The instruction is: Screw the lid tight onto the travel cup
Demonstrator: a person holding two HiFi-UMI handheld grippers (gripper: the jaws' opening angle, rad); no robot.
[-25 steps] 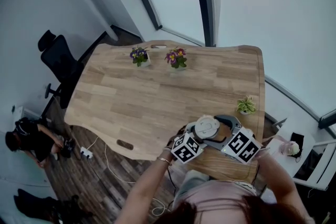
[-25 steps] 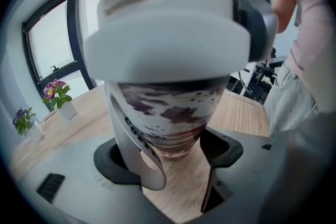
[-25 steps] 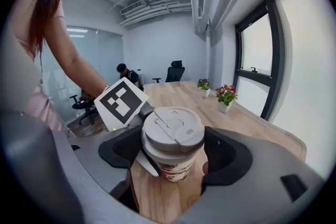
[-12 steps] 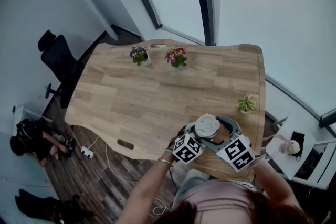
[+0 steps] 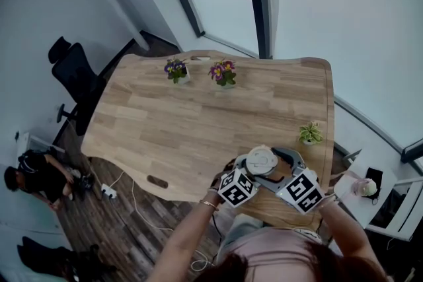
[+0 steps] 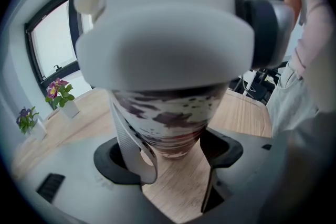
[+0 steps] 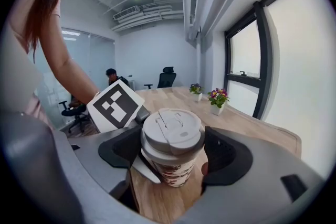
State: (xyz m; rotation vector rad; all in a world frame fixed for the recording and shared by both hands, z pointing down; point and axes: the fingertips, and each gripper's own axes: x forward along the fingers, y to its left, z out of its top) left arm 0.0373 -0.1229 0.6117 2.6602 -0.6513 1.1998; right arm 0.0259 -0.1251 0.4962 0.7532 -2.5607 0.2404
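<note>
The head view looks steeply down on the table [image 5: 198,115] from high above. The left gripper view, very near, looks up the travel cup [image 6: 168,123] between its jaws; the right gripper view looks down on its lid [image 7: 172,131]; both share the flower pots [image 7: 218,98] beyond

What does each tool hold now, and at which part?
The left tool grips the travel cup at its lower body; the right tool clamps the lid by its rim.
</note>
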